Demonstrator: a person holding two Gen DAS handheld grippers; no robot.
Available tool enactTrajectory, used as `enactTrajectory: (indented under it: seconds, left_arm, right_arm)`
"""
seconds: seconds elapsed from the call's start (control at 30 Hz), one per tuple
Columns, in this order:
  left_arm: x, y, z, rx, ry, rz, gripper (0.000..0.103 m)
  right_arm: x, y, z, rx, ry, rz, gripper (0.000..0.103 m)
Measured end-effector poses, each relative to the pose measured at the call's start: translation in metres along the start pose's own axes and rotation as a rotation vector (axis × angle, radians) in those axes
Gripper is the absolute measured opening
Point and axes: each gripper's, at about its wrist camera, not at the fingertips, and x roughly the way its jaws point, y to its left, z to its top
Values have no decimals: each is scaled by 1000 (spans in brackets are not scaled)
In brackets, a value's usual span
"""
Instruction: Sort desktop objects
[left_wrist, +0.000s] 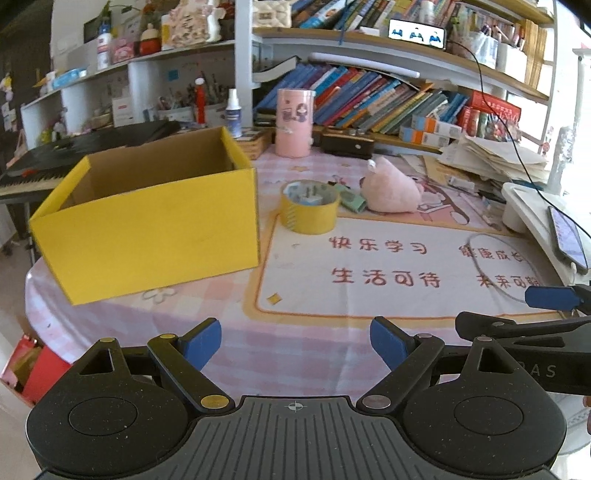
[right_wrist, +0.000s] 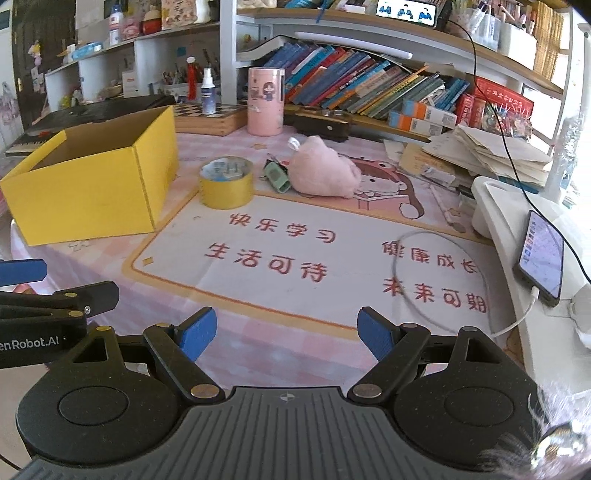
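Note:
An open yellow box (left_wrist: 147, 225) (right_wrist: 92, 192) stands on the left of the desk. Right of it sits a yellow tape roll (left_wrist: 309, 212) (right_wrist: 226, 186), then a small green object (left_wrist: 352, 201) (right_wrist: 277, 179) and a pink plush toy (left_wrist: 391, 192) (right_wrist: 321, 170). My left gripper (left_wrist: 295, 343) is open and empty, low over the near desk edge, well short of the objects. My right gripper (right_wrist: 286, 336) is open and empty, beside it over the printed mat (right_wrist: 295, 258). Each gripper shows at the edge of the other's view.
A pink cylinder (left_wrist: 294, 123) (right_wrist: 266, 101), a dark case (left_wrist: 347, 142) and rows of books (right_wrist: 369, 88) line the back. Stacked papers (right_wrist: 491, 147), a white stand (right_wrist: 517, 214) with a charging phone (right_wrist: 541, 254) sit right. A keyboard (left_wrist: 74, 147) lies behind the box.

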Motion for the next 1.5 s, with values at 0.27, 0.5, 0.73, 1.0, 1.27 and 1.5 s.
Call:
enactTrajectory:
  seconds: [0.27, 0.5, 0.73, 1.0, 1.27, 1.5]
  left_arm:
    - [20, -19, 17, 18, -6, -12, 90]
    - [39, -34, 34, 28, -9, -13, 90]
    - [62, -48, 53, 19, -10, 9, 90]
    - [86, -61, 72, -1, -2, 61, 90]
    - [103, -72, 85, 0, -8, 126, 90]
    - [115, -74, 93, -14, 0, 187, 90]
  right_arm:
    - [18, -22, 16, -1, 8, -9, 82]
    - [34, -42, 33, 5, 7, -10, 82]
    - [56, -65, 52, 7, -2, 2, 82]
    - [82, -88, 72, 12, -10, 35, 82]
    - [100, -108, 86, 27, -12, 66, 82]
    - [114, -123, 96, 43, -7, 89, 82]
